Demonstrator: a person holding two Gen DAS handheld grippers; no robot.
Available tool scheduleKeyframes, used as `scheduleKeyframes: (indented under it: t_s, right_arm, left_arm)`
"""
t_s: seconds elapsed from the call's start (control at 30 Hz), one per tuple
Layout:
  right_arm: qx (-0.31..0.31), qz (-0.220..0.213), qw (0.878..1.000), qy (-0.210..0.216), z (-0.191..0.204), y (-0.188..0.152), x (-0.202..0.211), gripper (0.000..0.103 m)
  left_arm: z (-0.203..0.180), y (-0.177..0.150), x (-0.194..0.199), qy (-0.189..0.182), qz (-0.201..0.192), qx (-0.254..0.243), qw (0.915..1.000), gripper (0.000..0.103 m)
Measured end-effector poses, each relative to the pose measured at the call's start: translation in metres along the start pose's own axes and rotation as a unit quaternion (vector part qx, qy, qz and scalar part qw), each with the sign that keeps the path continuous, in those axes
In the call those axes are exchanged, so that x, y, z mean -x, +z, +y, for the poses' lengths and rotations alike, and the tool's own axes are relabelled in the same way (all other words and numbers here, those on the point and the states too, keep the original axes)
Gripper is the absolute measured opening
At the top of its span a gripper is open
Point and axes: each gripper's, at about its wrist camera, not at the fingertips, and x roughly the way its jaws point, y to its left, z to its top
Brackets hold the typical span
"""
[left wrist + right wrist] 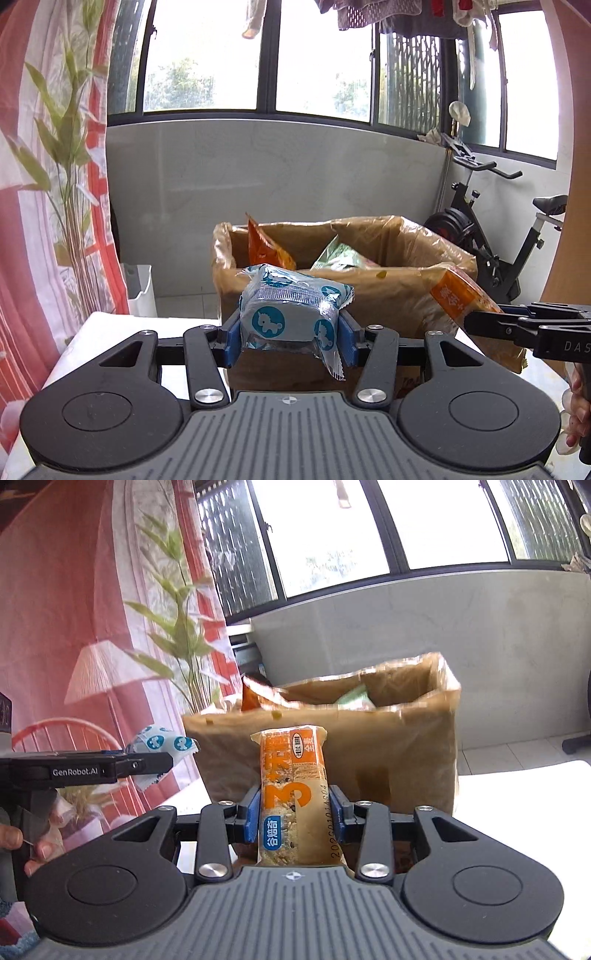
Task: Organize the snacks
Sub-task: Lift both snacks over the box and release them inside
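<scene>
Left wrist view: left gripper (290, 338) pinches the blue snack (291, 310); right gripper (293, 818) pinches the orange bar (291, 786). Either slippery wrapper may slide out before reaching the box (388, 295) at 12 o'clock.

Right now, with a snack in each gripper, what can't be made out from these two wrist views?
- Cardboard box contents: in both views its near wall hides all but the tops of an orange packet and a green packet.
- Tabletop beneath the grippers: hidden by each gripper body.
- Orange cereal bar: in the left wrist view its lower end is behind the right gripper.
- Box base: hidden by the blue-and-white wrapped snack and the bar.
</scene>
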Motion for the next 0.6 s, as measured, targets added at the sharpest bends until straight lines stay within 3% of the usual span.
scheduleKeyframes:
  t_s: [0.2,0.33,0.6]
  right_arm:
    - [0.017,-0.041,0.999,-0.003,-0.009,0.053,-0.015,0.039]
    - [0.046,-0.055,0.997,-0.026,-0.015,0.083,-0.046,0.039]
    - [0.036,-0.024,0.996,-0.079,-0.04,0.104,-0.114,0.039]
  left_arm:
    - [-0.014,0.038,-0.03,-0.016,-0.019,-0.012,0.9996,0.054]
    - [-0.024,0.06,-0.068,-0.02,-0.011,-0.011,0.9997,0.054]
    - [-0.046,0.072,-0.132,-0.01,0.026,-0.036,0.999,0.054]
